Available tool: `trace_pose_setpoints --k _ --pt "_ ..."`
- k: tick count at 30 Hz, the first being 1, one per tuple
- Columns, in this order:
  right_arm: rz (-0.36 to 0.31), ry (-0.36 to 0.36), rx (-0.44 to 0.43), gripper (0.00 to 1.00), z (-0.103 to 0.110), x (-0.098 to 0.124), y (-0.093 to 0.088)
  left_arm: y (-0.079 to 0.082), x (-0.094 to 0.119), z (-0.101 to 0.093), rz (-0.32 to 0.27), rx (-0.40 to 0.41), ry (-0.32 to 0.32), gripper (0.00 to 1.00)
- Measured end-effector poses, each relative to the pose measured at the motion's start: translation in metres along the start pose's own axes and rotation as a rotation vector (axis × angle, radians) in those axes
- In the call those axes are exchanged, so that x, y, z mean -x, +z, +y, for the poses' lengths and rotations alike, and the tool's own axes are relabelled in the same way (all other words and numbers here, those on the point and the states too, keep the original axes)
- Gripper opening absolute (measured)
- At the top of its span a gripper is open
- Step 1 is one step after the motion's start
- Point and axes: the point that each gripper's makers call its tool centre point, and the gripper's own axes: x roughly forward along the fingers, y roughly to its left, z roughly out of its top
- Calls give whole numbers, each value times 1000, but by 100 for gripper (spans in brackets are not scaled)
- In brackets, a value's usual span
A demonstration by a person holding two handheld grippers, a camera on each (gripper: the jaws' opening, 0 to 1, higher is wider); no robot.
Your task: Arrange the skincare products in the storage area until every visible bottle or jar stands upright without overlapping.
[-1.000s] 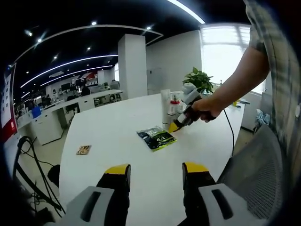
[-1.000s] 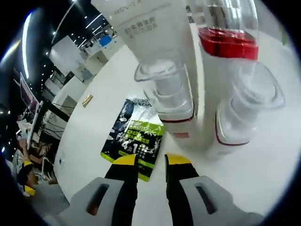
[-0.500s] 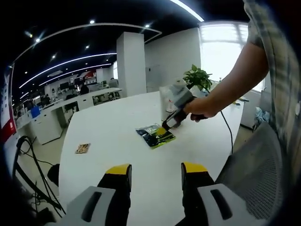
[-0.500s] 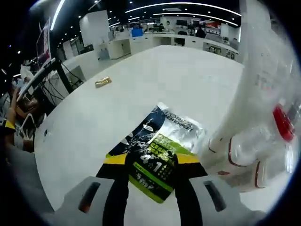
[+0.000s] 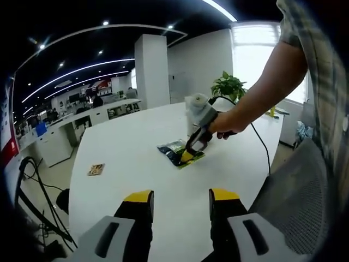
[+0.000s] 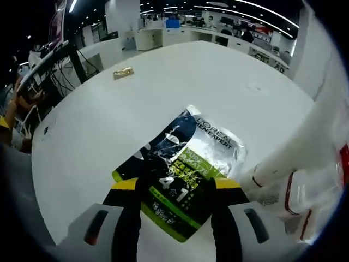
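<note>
1. Flat foil sachet (image 6: pixel 182 172) – dark blue, silver and lime-green print – lying flat on the white table.
2. White bottles with red bands (image 6: pixel 294 183) – just beside the sachet's right edge, blurred.

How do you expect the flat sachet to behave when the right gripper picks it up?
The sachet looks thin and foil-like, so probably floppy and light. Lying flat on the table, its edge may be hard to catch; the glossy surface may slip.
</note>
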Motion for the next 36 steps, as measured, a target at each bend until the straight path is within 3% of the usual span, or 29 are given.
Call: trace_pose_setpoints --k 14,17,19,23,30,34,36 --pt "37 52 65 51 -2 4 -4 -1 0 -1 7 -13 -1 40" --pt "-113 51 13 54 5 19 20 -1 0 1 7 -12 6 40" --pt "-174 45 -8 55 9 31 29 -1 0 2 8 -12 9 41" --pt "-256 37 -97 56 19 53 30 -2 0 1 10 -21 8 41" --pt "-349 79 -253 59 55 93 4 -4 1 4 27 -43 19 41" --pt "-359 78 -259 59 70 113 -12 -9 1 8 54 -34 21 41" --pt "-368 88 -273 59 77 120 -15 -9 2 12 57 18 23 42"
